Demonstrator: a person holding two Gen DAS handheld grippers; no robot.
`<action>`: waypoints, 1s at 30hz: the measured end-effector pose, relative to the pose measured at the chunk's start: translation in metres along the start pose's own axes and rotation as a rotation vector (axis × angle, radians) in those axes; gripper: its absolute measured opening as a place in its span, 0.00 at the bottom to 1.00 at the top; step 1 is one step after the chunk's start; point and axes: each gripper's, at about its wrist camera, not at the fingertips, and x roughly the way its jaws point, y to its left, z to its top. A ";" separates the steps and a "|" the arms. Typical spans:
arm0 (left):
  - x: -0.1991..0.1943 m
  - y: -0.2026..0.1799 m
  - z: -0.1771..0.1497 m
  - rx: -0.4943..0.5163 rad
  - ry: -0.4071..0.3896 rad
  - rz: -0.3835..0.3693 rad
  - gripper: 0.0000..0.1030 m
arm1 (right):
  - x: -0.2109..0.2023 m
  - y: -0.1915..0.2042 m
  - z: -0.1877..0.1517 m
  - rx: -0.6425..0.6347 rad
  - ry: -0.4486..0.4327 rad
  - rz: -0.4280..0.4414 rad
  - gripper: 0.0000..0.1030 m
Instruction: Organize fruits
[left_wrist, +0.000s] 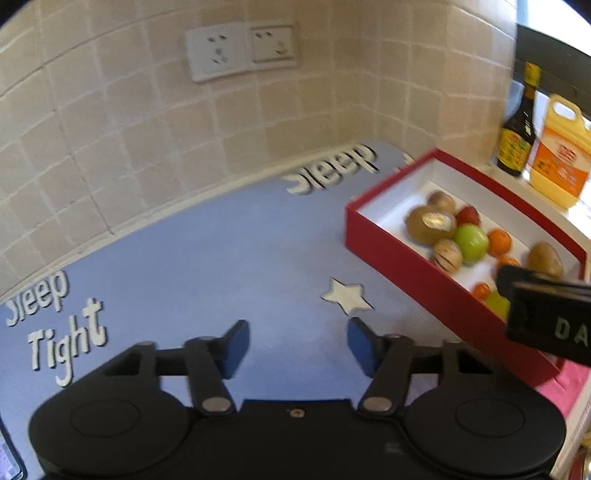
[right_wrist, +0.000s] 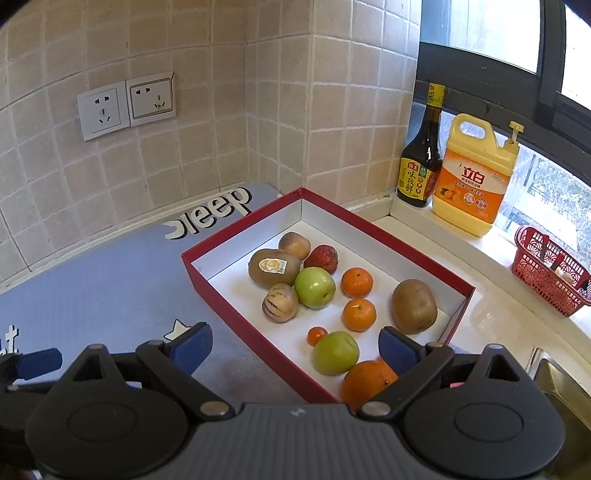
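A red box (right_wrist: 240, 314) with a white inside stands on the counter and holds several fruits. Among them are a stickered kiwi (right_wrist: 273, 267), a green apple (right_wrist: 314, 287), a striped pale fruit (right_wrist: 279, 302), a strawberry (right_wrist: 322, 258), two tangerines (right_wrist: 356, 282), a plain kiwi (right_wrist: 413, 305) and a large orange (right_wrist: 369, 380). My right gripper (right_wrist: 293, 334) is open above the box's near end, with nothing between its pads. To the left of the red box (left_wrist: 406, 273), my left gripper (left_wrist: 297, 332) hangs over the blue mat (left_wrist: 221, 258), jaws apart and empty.
A dark sauce bottle (right_wrist: 421, 166) and a yellow detergent jug (right_wrist: 476, 177) stand on the window ledge, a red basket (right_wrist: 546, 280) further right. Wall sockets (right_wrist: 125, 105) sit on the tiled wall. A sink edge (right_wrist: 561, 376) shows at the right.
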 end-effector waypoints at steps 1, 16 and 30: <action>0.001 0.003 0.001 -0.017 -0.002 0.010 0.63 | 0.000 0.000 0.000 0.000 0.000 -0.001 0.95; 0.010 0.012 0.003 -0.055 0.050 0.006 0.98 | 0.002 -0.003 -0.001 0.004 0.005 -0.009 0.95; 0.011 0.009 0.000 -0.058 0.082 -0.032 0.99 | 0.001 -0.002 -0.001 0.009 0.005 -0.011 0.95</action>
